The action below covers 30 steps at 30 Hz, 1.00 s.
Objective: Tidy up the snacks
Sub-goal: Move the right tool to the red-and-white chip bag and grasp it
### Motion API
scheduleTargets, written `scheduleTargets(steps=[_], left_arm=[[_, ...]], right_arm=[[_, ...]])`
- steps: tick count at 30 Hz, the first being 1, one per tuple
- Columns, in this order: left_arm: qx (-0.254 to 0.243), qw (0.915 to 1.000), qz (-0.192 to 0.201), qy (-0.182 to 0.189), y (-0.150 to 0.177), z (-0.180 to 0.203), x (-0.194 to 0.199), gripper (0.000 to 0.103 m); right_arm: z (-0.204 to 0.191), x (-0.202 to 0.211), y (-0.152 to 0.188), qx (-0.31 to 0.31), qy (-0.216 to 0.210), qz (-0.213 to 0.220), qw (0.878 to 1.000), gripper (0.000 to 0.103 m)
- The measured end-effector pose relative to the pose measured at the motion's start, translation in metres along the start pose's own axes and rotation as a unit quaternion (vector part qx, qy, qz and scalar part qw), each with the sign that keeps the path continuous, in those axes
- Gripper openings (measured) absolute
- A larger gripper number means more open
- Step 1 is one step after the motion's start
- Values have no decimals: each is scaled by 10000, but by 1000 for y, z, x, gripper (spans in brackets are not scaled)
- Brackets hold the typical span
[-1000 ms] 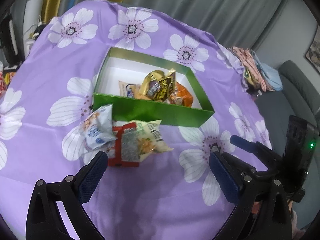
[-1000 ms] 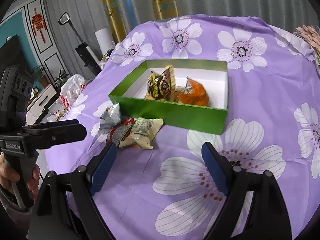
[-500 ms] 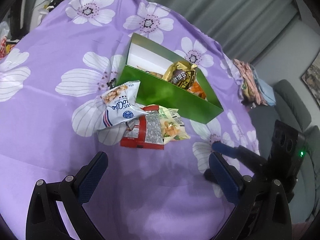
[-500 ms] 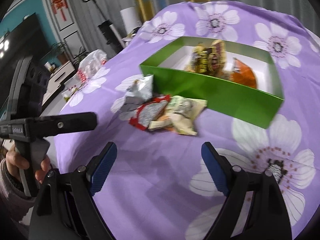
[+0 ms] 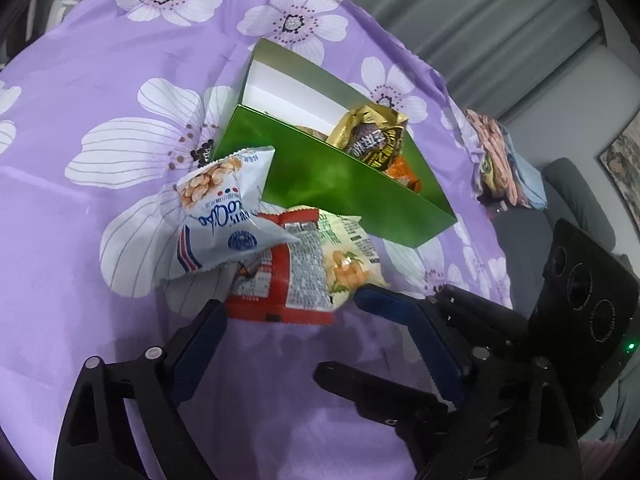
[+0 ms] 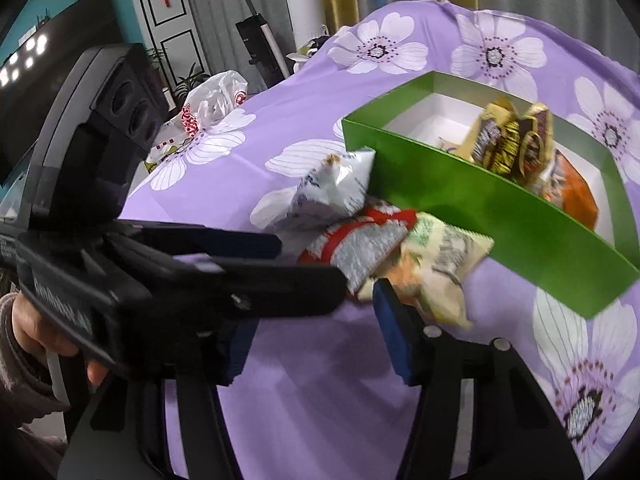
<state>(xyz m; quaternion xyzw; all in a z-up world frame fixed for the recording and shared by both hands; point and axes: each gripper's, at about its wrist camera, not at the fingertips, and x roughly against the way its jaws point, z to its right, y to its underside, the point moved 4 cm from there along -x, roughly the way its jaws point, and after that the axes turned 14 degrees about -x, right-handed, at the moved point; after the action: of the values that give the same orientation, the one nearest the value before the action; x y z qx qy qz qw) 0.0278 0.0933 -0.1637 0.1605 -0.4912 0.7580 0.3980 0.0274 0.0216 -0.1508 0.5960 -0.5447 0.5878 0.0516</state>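
Note:
Three loose packets lie on the purple flowered cloth against the green box (image 5: 340, 188) (image 6: 480, 216): a white-blue peanut packet (image 5: 224, 216) (image 6: 332, 192), a red packet (image 5: 280, 280) (image 6: 360, 240) and a pale yellow-green packet (image 5: 348, 260) (image 6: 444, 264). Gold packets (image 5: 372, 136) (image 6: 508, 140) and an orange one (image 6: 576, 196) sit inside the box. My left gripper (image 5: 316, 316) (image 6: 312, 266) is closing, with the red packet's near edge between its tips, untouched. My right gripper (image 6: 320, 320) (image 5: 336, 332) is also closing, its pads clear of the pale packet's near corner.
The two grippers cross just in front of the packets. A pile of folded cloths (image 5: 496, 160) lies at the table's right edge, with a grey sofa (image 5: 568, 184) behind. A white plastic bag (image 6: 216, 100) sits at the far left edge. A hand (image 6: 40, 336) holds the left gripper.
Both grippers came down and closer to the loose packets. The right gripper swung left toward them and its jaws narrowed a lot; the left jaws narrowed slightly.

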Motion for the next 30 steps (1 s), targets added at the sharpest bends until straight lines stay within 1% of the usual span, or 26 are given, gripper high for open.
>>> scheduleTargets(steps=[2, 4, 6, 7, 8, 9, 10, 13, 14, 16, 17, 19, 21, 23, 25, 30], left_arm=[[20, 10000, -21, 2, -2, -3, -4, 90], [91, 9999, -42, 16, -4, -8, -8, 90], [197, 9997, -39, 120, -5, -12, -12, 90], [257, 9995, -47, 179, -6, -14, -14, 87], [288, 9994, -70, 165, -6, -15, -16, 80], [292, 9995, -89, 110, -6, -17, -17, 77], [311, 9994, -95, 87, -6, -19, -18, 71], [415, 9991, -75, 89, -4, -25, -17, 62], [430, 9990, -84, 85, -3, -25, -17, 61], [422, 9990, -91, 75, -2, -25, -18, 61], [389, 9992, -99, 59, -2, -24, -18, 61], [322, 9994, -127, 6, -2, -21, -19, 61], [254, 9996, -138, -28, -1, -19, -17, 61], [219, 9997, -128, -62, 0, -17, -15, 59], [215, 9997, -119, -51, 0, -14, -13, 57], [130, 9998, -141, 10, 8, 2, -6, 57]], right_arm=[[0, -6, -4, -4, 39, -46, 10000, 53], [0, -11, -7, -5, 132, -84, 9999, 53], [5, -17, -9, -52, 239, -184, 9995, 52], [8, -20, -10, -145, 229, -204, 9994, 52], [10, -21, -11, -238, 196, -219, 9993, 52], [12, -21, -13, -321, 153, -208, 9992, 51], [13, -20, -13, -359, 118, -171, 9991, 51], [14, -22, -13, -328, 144, -210, 9991, 47], [14, -24, -12, -338, 116, -254, 9990, 47], [13, -26, -10, -326, 99, -283, 9990, 47], [14, -28, -10, -311, 104, -297, 9990, 44], [15, -28, -7, -329, 111, -286, 9990, 39], [17, -26, -5, -374, 65, -266, 9989, 31], [20, -23, -2, -441, 23, -234, 9987, 25], [20, -18, 1, -493, -36, -175, 9986, 24], [16, -2, 15, -471, -1, -46, 9989, 24]])
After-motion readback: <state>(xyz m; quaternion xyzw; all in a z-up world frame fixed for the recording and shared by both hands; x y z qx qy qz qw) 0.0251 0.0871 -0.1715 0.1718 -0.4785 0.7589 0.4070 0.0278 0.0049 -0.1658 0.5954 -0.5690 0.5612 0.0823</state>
